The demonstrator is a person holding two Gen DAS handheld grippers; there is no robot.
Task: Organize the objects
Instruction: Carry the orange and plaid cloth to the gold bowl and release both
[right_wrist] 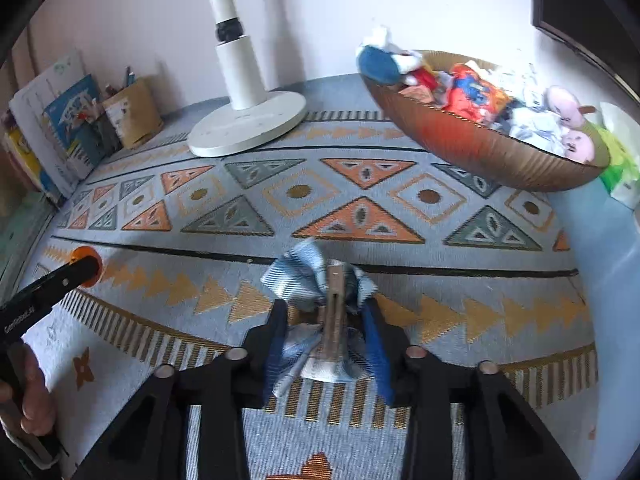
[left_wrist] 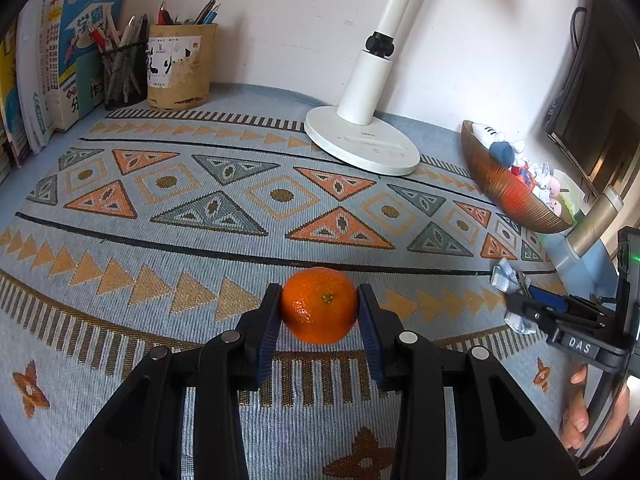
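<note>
My left gripper (left_wrist: 320, 312) clamps a tangerine (left_wrist: 319, 305) just above the patterned tablecloth (left_wrist: 200, 240). My right gripper (right_wrist: 326, 328) straddles a blue plaid bow hair clip (right_wrist: 320, 292); pic's blurry, prob. gripped, can't tell for sure. Toy-filled bowl (right_wrist: 472, 144) sits further back, near the lamp base (right_wrist: 248, 124).

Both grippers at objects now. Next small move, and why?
Probably lift the left gripper: its pads already press both sides of the orange. The right gripper only straddles the bow clip, and the bowl looks like the goal.
</note>
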